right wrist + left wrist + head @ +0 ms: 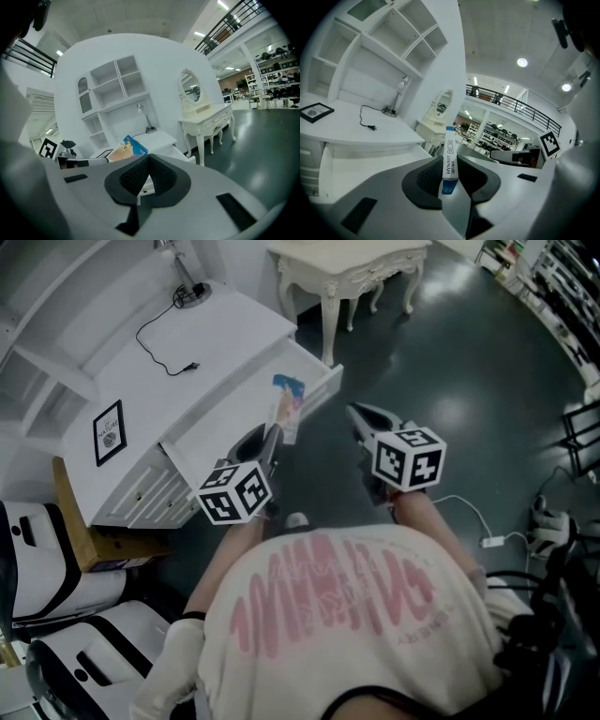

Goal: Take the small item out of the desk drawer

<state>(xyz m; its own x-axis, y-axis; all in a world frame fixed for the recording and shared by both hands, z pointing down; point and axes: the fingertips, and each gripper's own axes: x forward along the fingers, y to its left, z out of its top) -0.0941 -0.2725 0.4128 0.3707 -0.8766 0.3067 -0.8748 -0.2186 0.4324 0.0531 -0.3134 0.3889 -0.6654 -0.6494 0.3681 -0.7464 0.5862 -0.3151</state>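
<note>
The white desk (187, 352) stands at the upper left of the head view, its drawer (314, 390) pulled open toward me. My left gripper (274, 432) hangs just in front of the drawer, shut on a small flat box (288, 407) with a blue end. In the left gripper view the box (450, 157) stands upright, pinched between the dark pads, and the drawer (361, 171) lies below left. My right gripper (356, 412) floats to the right over the dark floor, jaws together and holding nothing. The right gripper view shows its tips (149, 158) meeting, with the box (127, 147) off to its left.
On the desk top lie a black cable (159, 345), a lamp base (192, 294) and a framed picture (110, 432). An ornate white table (347, 268) stands behind the drawer. White chairs (56, 582) and a cardboard box (89, 540) sit left; cables (487, 540) trail at right.
</note>
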